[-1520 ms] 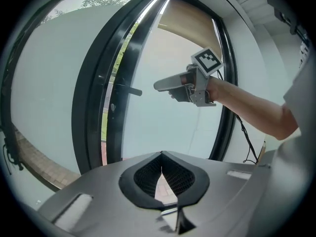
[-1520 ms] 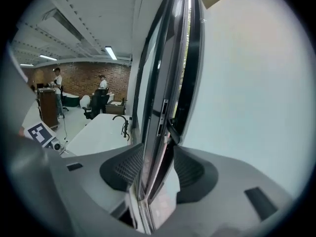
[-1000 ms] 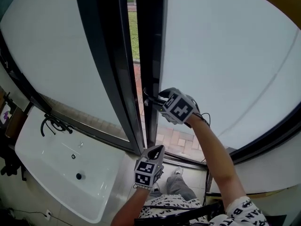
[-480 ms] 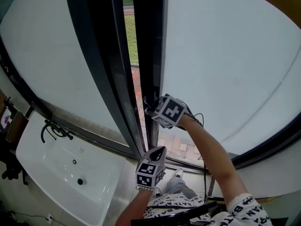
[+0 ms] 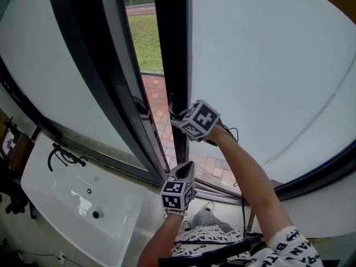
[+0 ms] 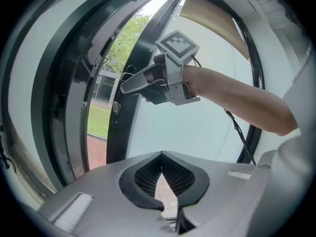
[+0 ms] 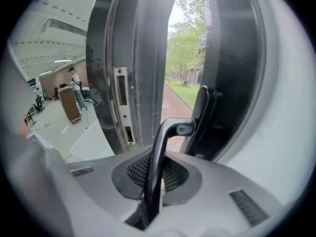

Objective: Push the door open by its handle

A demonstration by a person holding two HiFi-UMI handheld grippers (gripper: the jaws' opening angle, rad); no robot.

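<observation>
The door handle [image 7: 159, 147] was a slim dark lever, bent at its top into a short stub that ran to the dark frame of the frosted glass door [image 5: 261, 65]; the right tongs [image 7: 149, 191] had just been closing and sat clamped on the lever's shaft; the door stood ajar, with brick paving [image 5: 158, 96] and grass [image 5: 146, 38] in the gap; the left tongs [image 6: 161, 164] were together and empty, below the handle and clear of the door

Black handle [image 7: 160, 152]; white, black-framed door [image 5: 267, 65]
</observation>
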